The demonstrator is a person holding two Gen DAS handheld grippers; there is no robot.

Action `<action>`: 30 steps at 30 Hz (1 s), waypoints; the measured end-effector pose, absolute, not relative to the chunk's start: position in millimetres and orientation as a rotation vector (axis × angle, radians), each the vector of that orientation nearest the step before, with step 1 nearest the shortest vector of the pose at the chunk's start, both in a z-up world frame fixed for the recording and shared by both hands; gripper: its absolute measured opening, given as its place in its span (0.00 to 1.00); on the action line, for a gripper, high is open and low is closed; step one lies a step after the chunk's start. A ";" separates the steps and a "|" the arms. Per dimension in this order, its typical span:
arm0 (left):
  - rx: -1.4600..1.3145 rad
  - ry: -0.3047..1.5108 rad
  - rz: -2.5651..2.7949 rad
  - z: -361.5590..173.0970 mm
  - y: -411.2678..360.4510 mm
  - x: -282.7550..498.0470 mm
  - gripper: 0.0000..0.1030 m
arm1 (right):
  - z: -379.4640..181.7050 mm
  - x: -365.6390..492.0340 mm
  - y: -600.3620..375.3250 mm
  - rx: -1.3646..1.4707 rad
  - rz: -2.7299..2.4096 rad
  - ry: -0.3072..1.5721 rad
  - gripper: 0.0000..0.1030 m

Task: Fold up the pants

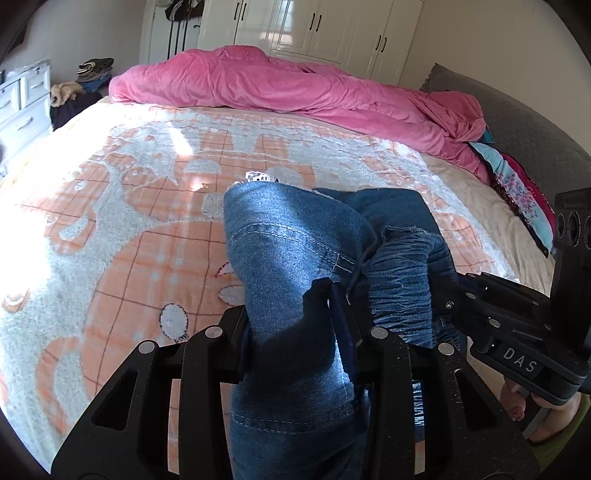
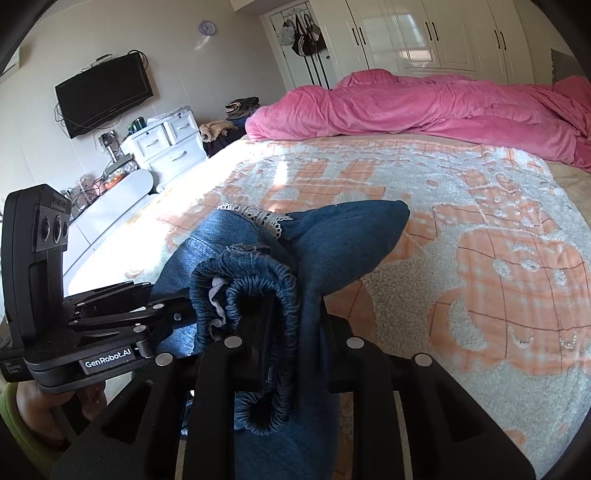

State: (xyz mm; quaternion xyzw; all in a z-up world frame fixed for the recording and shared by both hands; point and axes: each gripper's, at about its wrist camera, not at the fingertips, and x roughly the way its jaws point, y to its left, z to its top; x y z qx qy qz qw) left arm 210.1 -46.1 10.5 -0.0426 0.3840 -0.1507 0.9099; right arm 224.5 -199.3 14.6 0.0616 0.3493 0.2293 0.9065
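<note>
Gripping the pants (image 1: 295, 258) with both grippers, left (image 1: 295, 325) and right (image 2: 280, 332), jaws clamped narrow on denim. They hang bunched over the bed (image 1: 110, 221), waistband at three o'clock of my left, likely carried together for laying flat.

Patterned blanket (image 2: 480, 229) lies open ahead; pink duvet (image 2: 424, 107) blocks the far side.

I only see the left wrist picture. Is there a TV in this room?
Observer: Yes, a black TV hangs on the wall.
Operator: Anything else up there?
Observer: A small round clock, higher up.
Operator: What is the right gripper pinching?
Observer: The right gripper has its jaws shut on the gathered elastic waistband of the jeans.
</note>
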 end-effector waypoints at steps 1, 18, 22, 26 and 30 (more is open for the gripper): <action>-0.089 0.798 -0.309 7.1 -45.4 212.1 0.28 | 11.5 226.8 -199.5 0.131 0.472 0.730 0.19; -0.139 0.865 -0.264 -42.2 -21.0 219.9 0.51 | -45.7 244.4 -225.5 0.159 0.291 0.915 0.45; -0.137 0.866 -0.262 -42.8 -21.4 219.4 0.52 | -45.8 244.8 -223.4 0.141 0.278 0.914 0.47; -0.135 0.865 -0.258 -41.0 -22.2 219.6 0.53 | -43.4 245.3 -222.4 0.126 0.267 0.915 0.50; -0.134 0.865 -0.256 -38.5 -21.5 216.8 0.57 | -40.4 242.5 -227.0 0.142 0.248 0.916 0.59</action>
